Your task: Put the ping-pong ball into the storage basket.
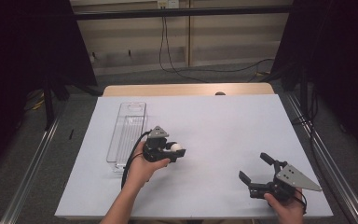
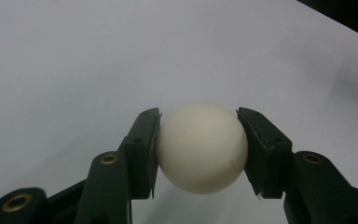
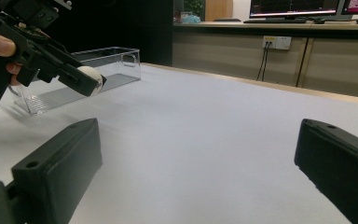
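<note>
The table (image 1: 223,135) is covered with a white sheet that reaches almost to its four edges; only at the far edge a strip of light wood shows.

On the left part of the table, near the left edge, lies a long clear plastic tray (image 1: 127,135). Its long side runs from the far edge toward the near edge, and it looks empty. In the right gripper view the same tray (image 3: 100,70) stands behind the other gripper.

The right gripper (image 1: 255,165) is near the right corner of the near edge, held in the person's right hand (image 1: 285,205). Its jaws stand wide apart and nothing is between them. In the right gripper view the two black jaws rise at the bottom left and bottom right, with bare white sheet between them.

The left gripper (image 1: 176,150) is held in the left hand (image 1: 144,168), just beside the near end of the tray, on its right side. It is above the sheet, left of the middle of the table.

Its jaws are closed on a small white ball (image 2: 200,147). In the left gripper view both pads (image 2: 142,154) press on the sides of the ball, and the ball is clear of the sheet below it. In the high view the ball (image 1: 177,147) shows at the tip of this gripper.
</note>
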Available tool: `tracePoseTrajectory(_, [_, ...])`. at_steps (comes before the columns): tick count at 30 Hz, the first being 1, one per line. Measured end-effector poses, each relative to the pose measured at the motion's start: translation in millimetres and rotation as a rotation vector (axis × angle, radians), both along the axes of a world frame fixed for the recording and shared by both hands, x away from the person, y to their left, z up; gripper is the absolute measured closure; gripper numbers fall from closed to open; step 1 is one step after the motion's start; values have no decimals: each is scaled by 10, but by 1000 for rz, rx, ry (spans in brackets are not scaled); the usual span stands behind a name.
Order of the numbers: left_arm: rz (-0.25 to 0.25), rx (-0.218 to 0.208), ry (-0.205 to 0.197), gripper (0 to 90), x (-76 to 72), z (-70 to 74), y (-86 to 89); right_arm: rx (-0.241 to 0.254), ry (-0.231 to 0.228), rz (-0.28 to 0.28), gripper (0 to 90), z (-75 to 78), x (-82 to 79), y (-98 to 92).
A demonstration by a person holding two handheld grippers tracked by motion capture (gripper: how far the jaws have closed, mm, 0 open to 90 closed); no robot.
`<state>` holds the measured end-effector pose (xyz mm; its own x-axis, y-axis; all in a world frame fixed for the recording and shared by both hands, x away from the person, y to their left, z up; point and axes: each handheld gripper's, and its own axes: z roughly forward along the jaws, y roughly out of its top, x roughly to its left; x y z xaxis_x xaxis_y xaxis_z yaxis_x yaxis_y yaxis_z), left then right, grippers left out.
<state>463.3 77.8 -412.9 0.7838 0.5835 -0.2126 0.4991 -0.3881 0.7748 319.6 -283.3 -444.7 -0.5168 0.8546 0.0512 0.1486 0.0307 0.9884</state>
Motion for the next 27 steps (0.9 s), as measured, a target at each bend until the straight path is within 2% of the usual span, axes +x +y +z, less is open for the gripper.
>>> tracePoseTrajectory(16, [21, -22, 8, 511, 27, 33, 88, -7, -3, -11, 3, 1, 9, -7])
tracePoseTrajectory(26, [32, -15, 11, 511, 58, 62, 160, -7, 3, -9, 3, -4, 13, -5])
tracePoseTrajectory(27, [45, -26, 12, 511, 56, 59, 154, -4, 0, -9, 3, -3, 13, -2])
